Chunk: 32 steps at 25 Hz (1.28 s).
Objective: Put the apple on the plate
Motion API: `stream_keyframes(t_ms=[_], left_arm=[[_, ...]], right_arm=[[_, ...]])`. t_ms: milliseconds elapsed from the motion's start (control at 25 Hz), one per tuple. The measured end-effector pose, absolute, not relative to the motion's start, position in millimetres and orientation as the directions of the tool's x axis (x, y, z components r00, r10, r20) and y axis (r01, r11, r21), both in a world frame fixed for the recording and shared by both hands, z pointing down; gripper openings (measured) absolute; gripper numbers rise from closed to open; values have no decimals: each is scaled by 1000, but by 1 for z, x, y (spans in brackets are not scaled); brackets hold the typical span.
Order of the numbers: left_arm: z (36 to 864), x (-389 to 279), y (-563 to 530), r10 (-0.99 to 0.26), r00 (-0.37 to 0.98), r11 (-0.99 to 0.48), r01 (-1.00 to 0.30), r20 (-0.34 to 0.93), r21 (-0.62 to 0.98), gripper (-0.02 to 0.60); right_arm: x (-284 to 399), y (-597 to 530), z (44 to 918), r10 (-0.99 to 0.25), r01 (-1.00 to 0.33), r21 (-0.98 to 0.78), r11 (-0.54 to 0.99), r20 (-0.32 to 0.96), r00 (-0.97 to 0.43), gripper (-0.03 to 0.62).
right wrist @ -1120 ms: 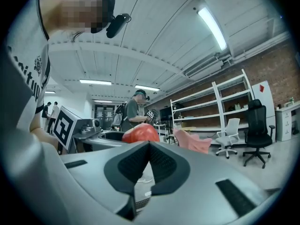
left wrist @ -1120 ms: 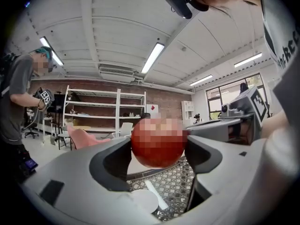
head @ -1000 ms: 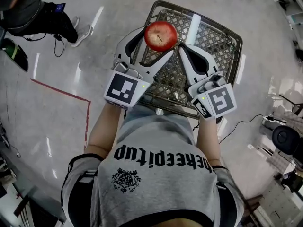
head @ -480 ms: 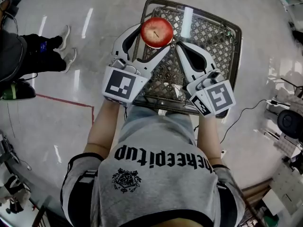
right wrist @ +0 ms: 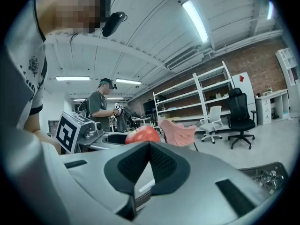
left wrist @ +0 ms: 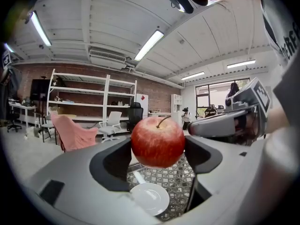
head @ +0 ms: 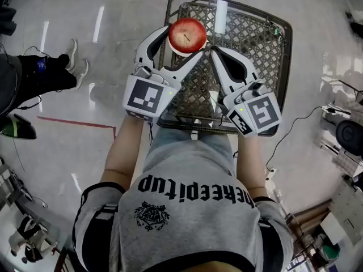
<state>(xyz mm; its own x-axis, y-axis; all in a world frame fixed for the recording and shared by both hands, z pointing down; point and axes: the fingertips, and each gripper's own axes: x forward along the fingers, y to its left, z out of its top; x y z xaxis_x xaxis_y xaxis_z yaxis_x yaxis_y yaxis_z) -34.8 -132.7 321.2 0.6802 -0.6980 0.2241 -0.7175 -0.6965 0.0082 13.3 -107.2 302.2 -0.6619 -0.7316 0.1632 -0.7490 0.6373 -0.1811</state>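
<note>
Head view: left gripper (head: 186,39), jaws clamped on a red apple (head: 187,33), held in the air over the far left corner of a wire basket (head: 255,44). Right gripper (head: 213,51) just beside it.

Left gripper view: jaws press both sides of the apple. White plate (left wrist: 149,198) on the basket's mesh floor, below the apple, apart from it.

Right gripper view: jaw tips meet, nothing between.

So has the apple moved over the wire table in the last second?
No, not noticeably. The apple, held by the left gripper, stays just inside the left rim of the wire table, beside the white tube.
</note>
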Motion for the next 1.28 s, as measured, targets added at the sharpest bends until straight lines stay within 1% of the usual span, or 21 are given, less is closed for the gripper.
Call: stream_keyframes(t_ms=[320,440,1040,1280], left_arm=[[357,-35,-149,-684,683,-700,-713,257,35,394],[363,-34,-154,-684,685,-702,-712,249,28,394],[420,-35,-176,-673,672,-686,-723,307,80,394],[445,-32,-177,-664,671,-690,-720,329,76,394]], right_arm=[[15,-122,333,-737,-767,-197,611,212,-642,0],[14,-125,339,-733,-767,-207,607,226,-641,0],[8,-144,368,-697,-758,-193,623,303,-650,0],[6,-144,384,-684,-755,-212,621,325,-654,0]])
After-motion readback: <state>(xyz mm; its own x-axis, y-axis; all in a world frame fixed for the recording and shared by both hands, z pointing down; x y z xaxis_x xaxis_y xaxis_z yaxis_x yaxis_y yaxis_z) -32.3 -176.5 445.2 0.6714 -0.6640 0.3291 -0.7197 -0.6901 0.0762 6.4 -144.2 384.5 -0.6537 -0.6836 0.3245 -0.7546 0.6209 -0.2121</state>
